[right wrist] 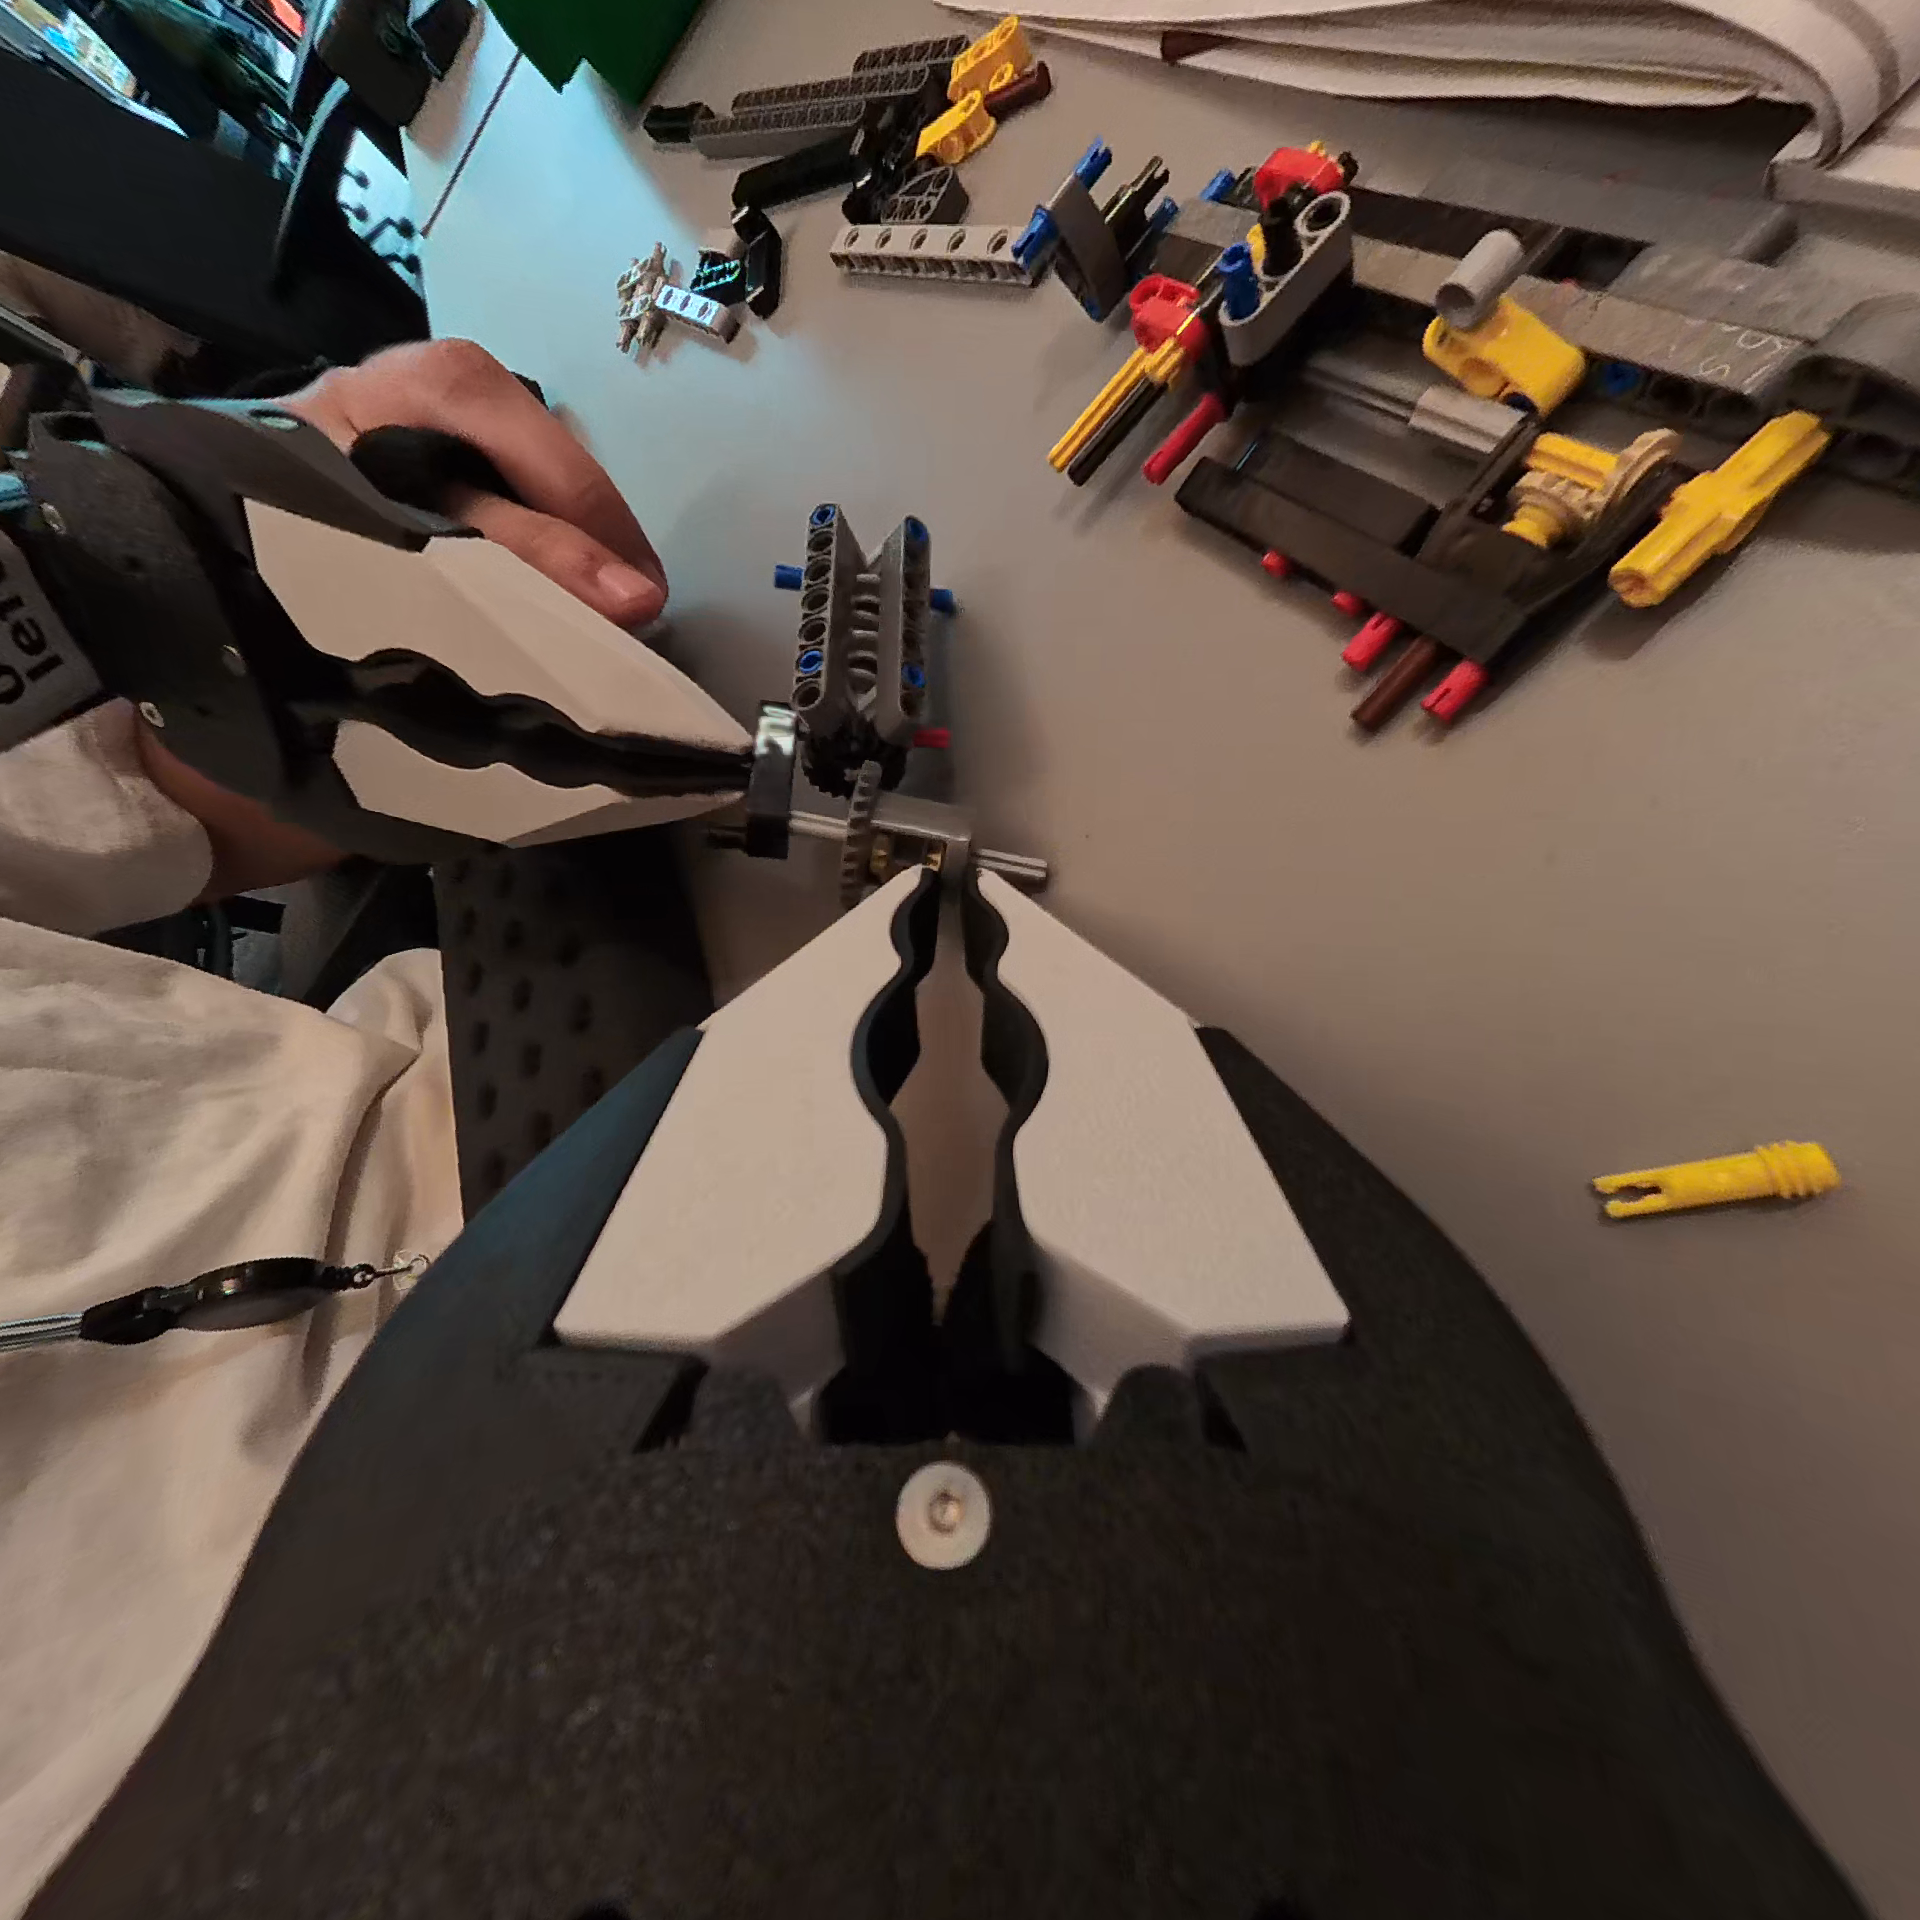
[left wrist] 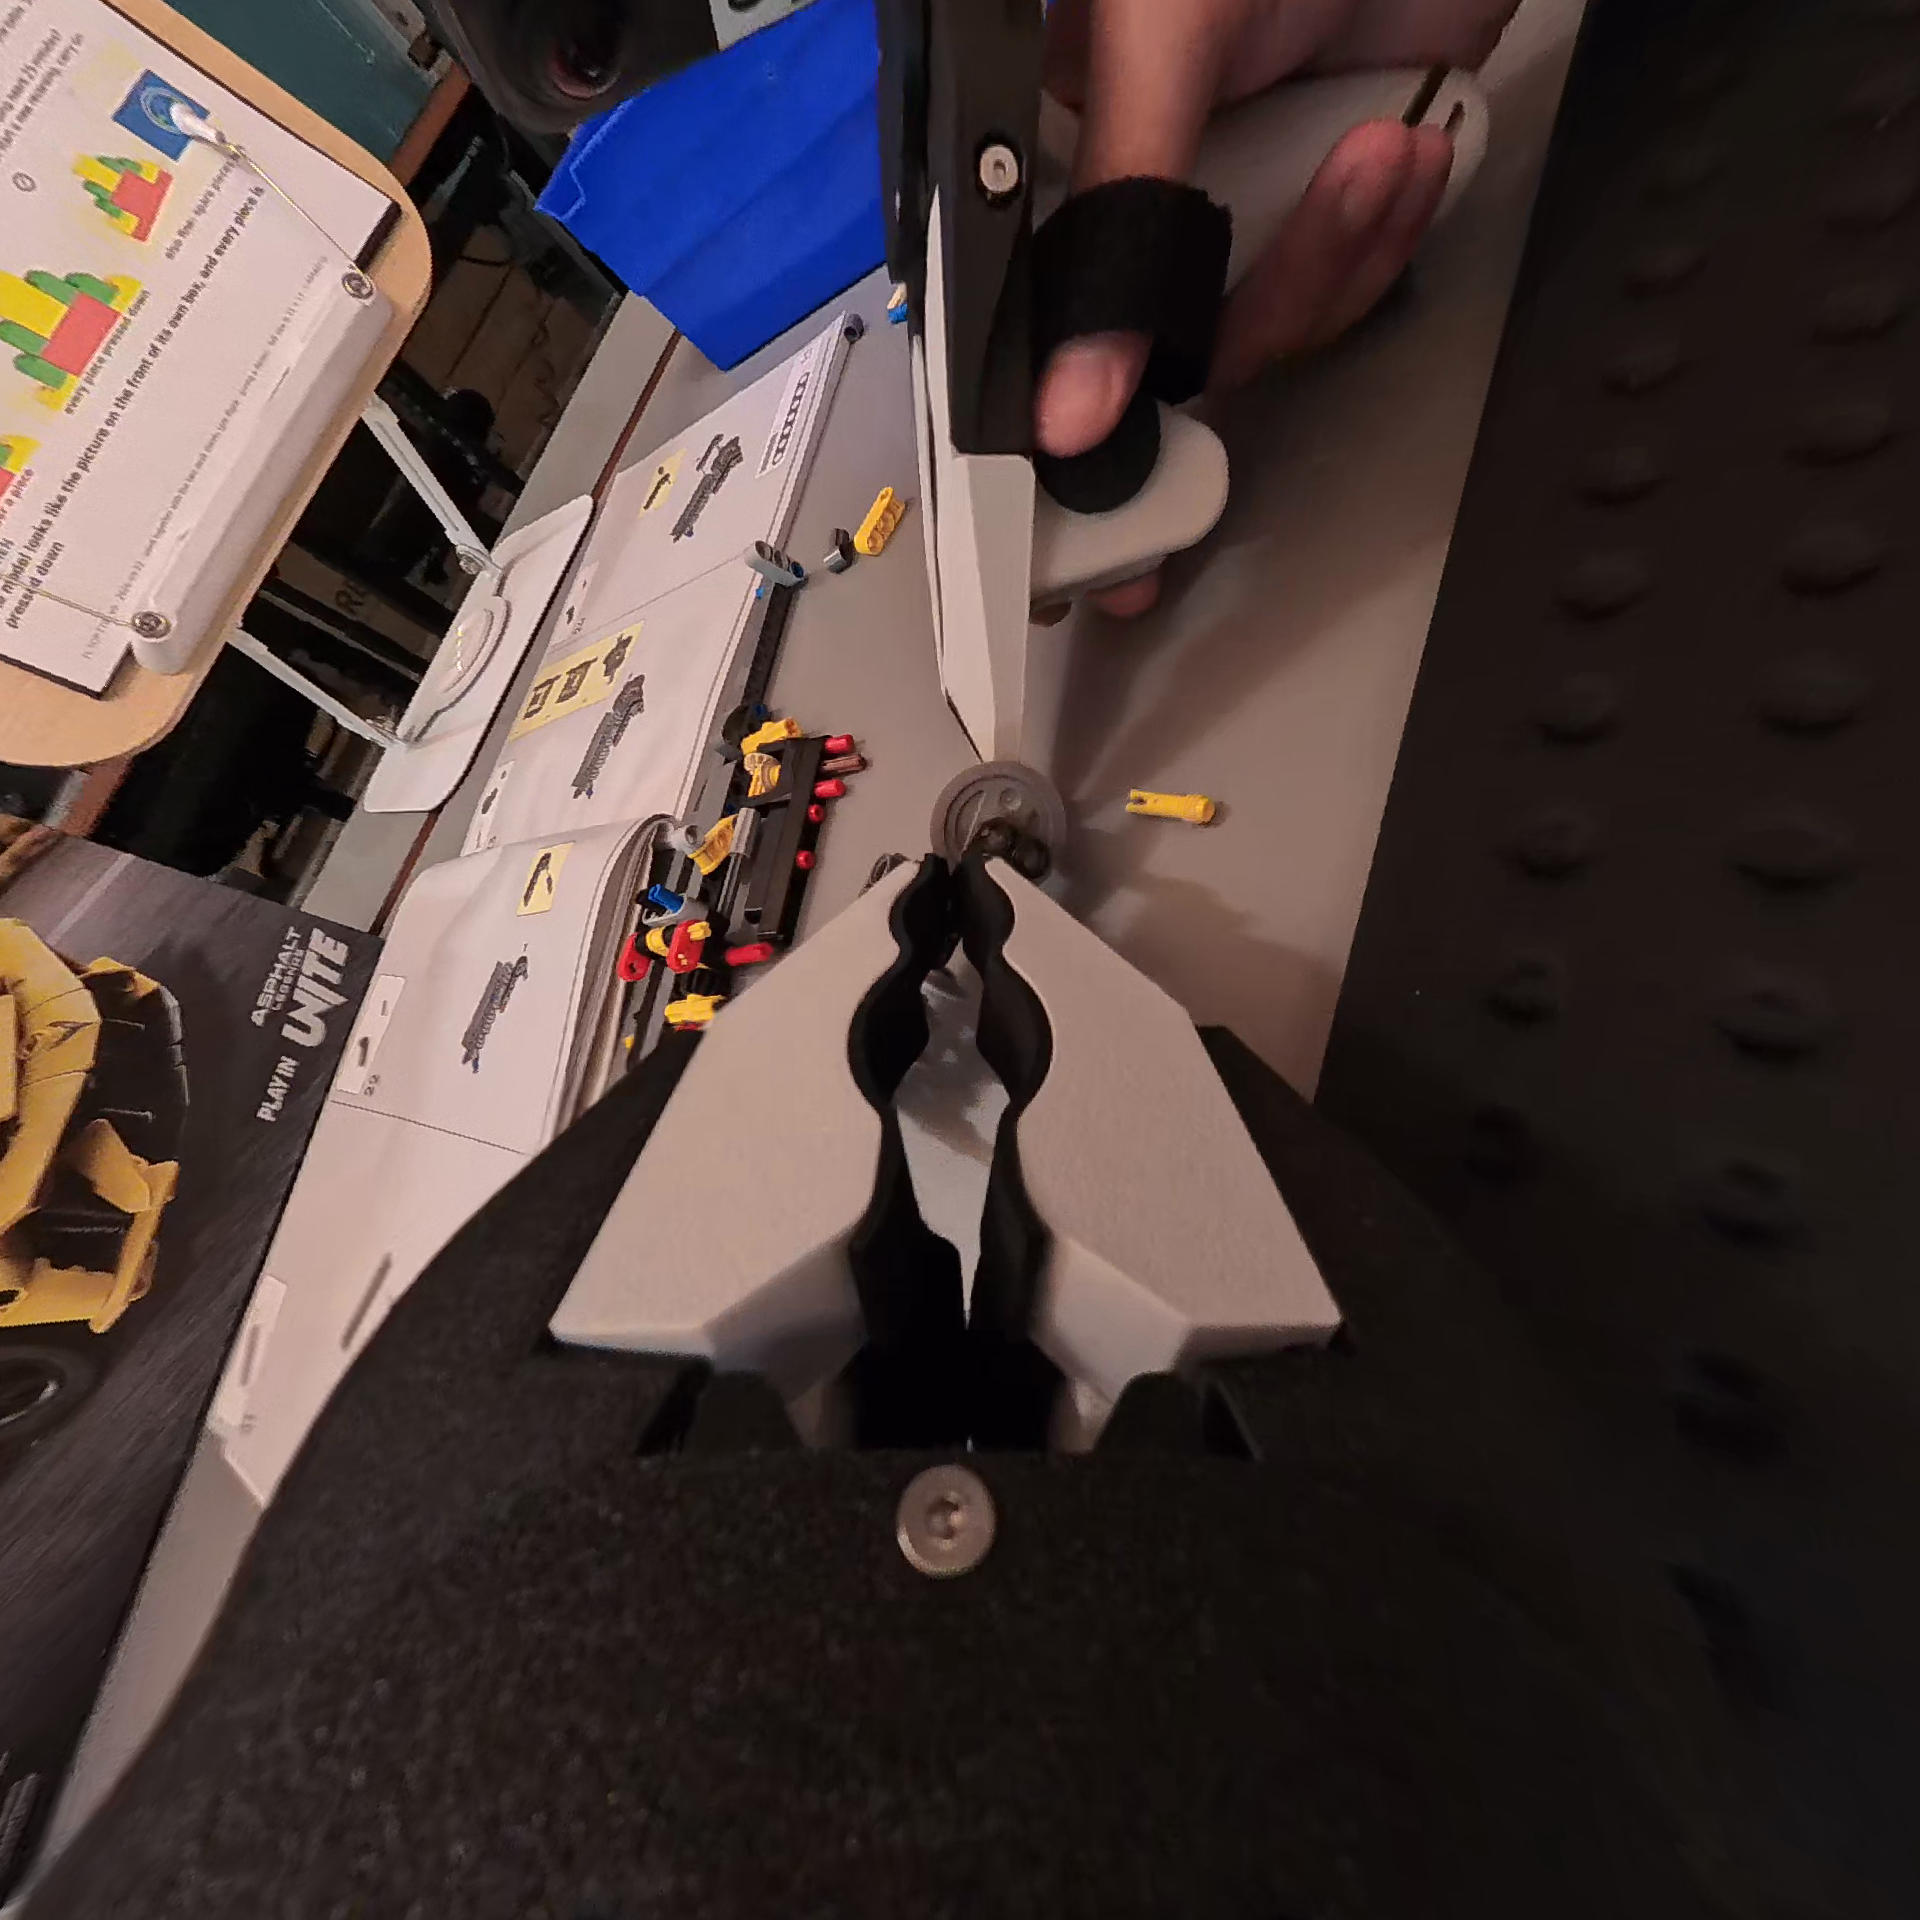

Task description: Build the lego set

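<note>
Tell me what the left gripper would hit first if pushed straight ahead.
The left gripper is shut on the small grey gear-and-axle assembly; straight on it probably meets the right gripper, though depth is unclear.

Each gripper has a black, grainy body with one silver screw [right wrist: 943,1514] at its centre. Forward of that screw, two pale grey wedge fingers [right wrist: 769,1164] carry wavy black inner pads [left wrist: 914,1049]. A black fabric strap [left wrist: 1127,312] wraps one finger, and the person's sleeve [right wrist: 187,1122] is cream.
</note>
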Demonstrator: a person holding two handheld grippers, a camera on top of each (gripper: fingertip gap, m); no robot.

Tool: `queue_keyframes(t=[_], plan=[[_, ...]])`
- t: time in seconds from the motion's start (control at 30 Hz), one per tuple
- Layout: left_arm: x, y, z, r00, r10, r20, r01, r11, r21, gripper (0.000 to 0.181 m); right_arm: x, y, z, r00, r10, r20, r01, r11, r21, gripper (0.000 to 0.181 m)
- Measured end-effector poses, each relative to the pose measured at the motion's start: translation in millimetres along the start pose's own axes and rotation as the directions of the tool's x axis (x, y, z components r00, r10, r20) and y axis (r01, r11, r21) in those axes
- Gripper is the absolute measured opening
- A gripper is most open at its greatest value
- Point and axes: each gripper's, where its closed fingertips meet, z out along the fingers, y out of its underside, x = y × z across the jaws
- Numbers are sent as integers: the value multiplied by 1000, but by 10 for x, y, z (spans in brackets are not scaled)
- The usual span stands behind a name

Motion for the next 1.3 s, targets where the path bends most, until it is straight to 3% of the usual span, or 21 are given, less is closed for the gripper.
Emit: queue_keyframes(t=[0.23, 0.53, 0.7, 0.83, 1.07, 1.2, 1.3], plan=[[71, 95, 5, 968, 249, -5, -249, 967, -50, 4, 29, 5, 7, 999, -32, -37, 31, 999, -13, 3], [95, 192, -50, 909, 398, -126, -411, 906, -104, 20, 9, 3, 46, 999, -41, -29, 41, 999, -20, 3], [57, 337, -1, 845, 520, -123, -534, 830, -160, 20, -2, -1, 61, 998, -49, -27, 49, 999, -22, 3], [-23, 282, 61, 810, 585, -45, -584, 797, -154, 14, 24, -17, 65, 995, -82, -56, 81, 997, -18, 3], [-97, 141, 64, 909, 411, 70, -403, 909, -107, 6, 44, -66, 26, 996, -71, -48, 73, 997, 29, 6], [-120, 186, 65, 934, 342, 100, -331, 937, -111, 6, -70, -78, -20, 997, -68, 47, 67, 997, 35, 14], [-130, 194, 65, 935, 338, 108, -326, 938, -114, 6, -95, -191, -89, 991, -132, 10, 131, 987, 91, 15]])
